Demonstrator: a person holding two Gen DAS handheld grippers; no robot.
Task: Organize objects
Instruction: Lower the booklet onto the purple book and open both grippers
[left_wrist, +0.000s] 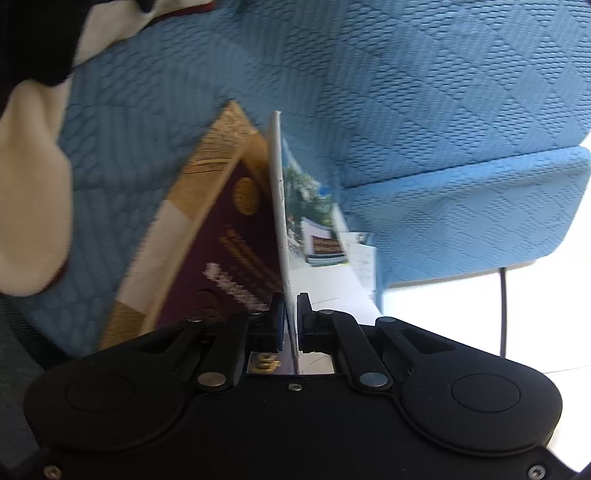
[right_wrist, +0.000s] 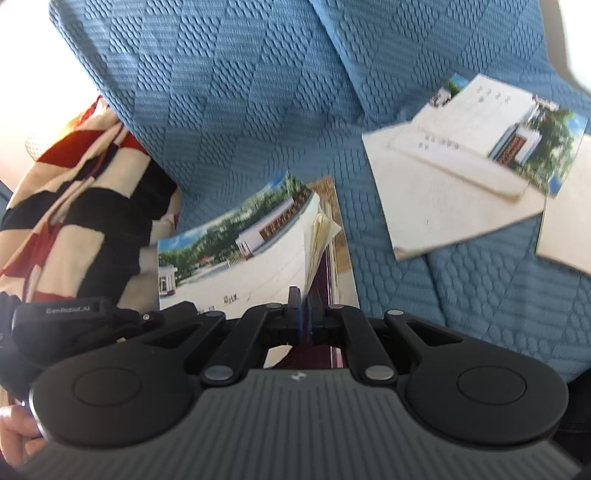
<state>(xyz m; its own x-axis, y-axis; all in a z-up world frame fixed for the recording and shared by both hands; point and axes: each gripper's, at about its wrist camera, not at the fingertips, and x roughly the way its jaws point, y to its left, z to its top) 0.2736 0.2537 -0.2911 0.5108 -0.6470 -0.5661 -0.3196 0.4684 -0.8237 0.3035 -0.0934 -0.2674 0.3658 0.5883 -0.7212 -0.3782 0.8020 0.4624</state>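
Two grippers each pinch a book over a blue sofa (right_wrist: 258, 92); the left gripper (left_wrist: 290, 321) is clamped on the thin white edge of a photo book (left_wrist: 279, 206), which stands on edge in its view, with a red book (left_wrist: 229, 251) lying just beside it; the right gripper (right_wrist: 304, 314) has its jaws close together on what looks like the red book (right_wrist: 325, 277) under the photo book (right_wrist: 243, 251), but the view is blurry and I cannot be sure what sits between them; the photo book's loose pages fan open near that gripper; a second pile of books (right_wrist: 472, 166) lies on the sofa well apart, off to the right, and a checked cloth (right_wrist: 74, 192) in red, black and cream hangs at the left side; the job looks partly done, since the books are not yet in one neat pile; what could go wrong is a slip, because the left hold is only on a thin edge, so a tilt or a quick swing could let the book drop; the loose pages could bend or catch if the two books are pushed together; if the two grippers pull different ways, a cover could tear.
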